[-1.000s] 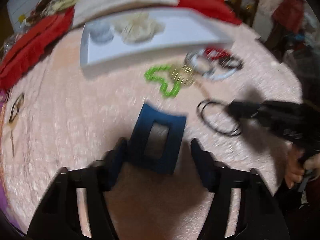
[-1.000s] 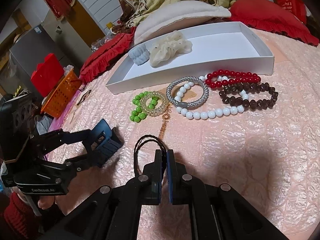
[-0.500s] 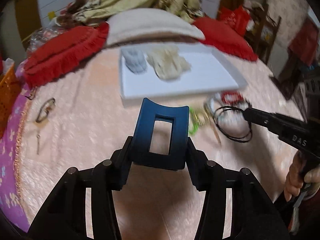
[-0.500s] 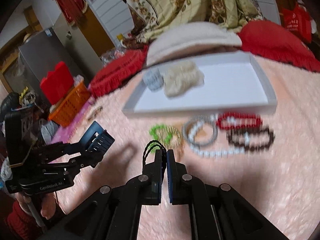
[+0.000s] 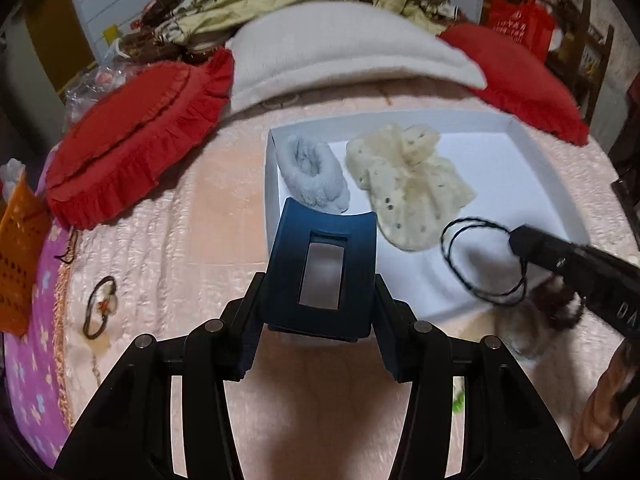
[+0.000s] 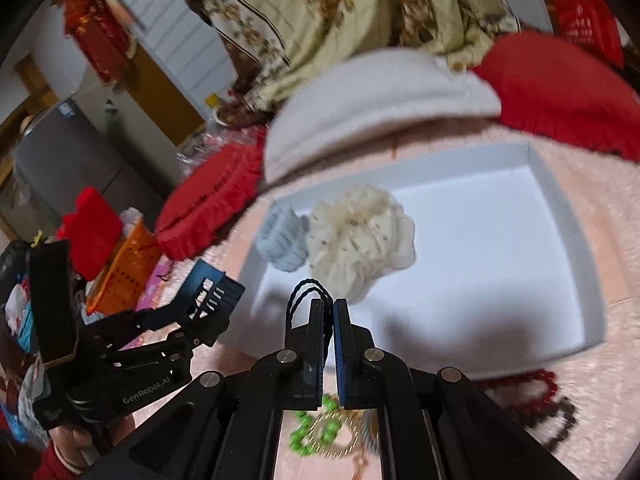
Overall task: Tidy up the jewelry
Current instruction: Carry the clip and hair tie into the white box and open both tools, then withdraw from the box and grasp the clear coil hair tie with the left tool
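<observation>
My left gripper point(image 5: 318, 300) is shut on a dark blue claw hair clip point(image 5: 320, 248) and holds it in the air at the near left corner of the white tray point(image 5: 560, 184); it also shows in the right wrist view point(image 6: 208, 296). My right gripper point(image 6: 329, 312) is shut on a thin black hair tie point(image 6: 304, 292) above the tray's near edge; the tie hangs over the tray floor in the left wrist view point(image 5: 480, 256). A blue-grey scrunchie point(image 5: 312, 176) and a cream scrunchie point(image 5: 408, 184) lie in the tray.
Green beads point(image 6: 316, 428), a gold coil tie point(image 6: 340, 432) and red and dark bead bracelets point(image 6: 536, 400) lie on the pink quilt in front of the tray. A brown hair tie point(image 5: 100, 308) lies far left. Red cushions point(image 5: 136, 136) and a white pillow point(image 5: 344, 52) lie behind.
Both grippers have risen and moved forward to the tray, the left with the blue clip, the right with the black tie. The bracelets now lie beneath and behind the right gripper.
</observation>
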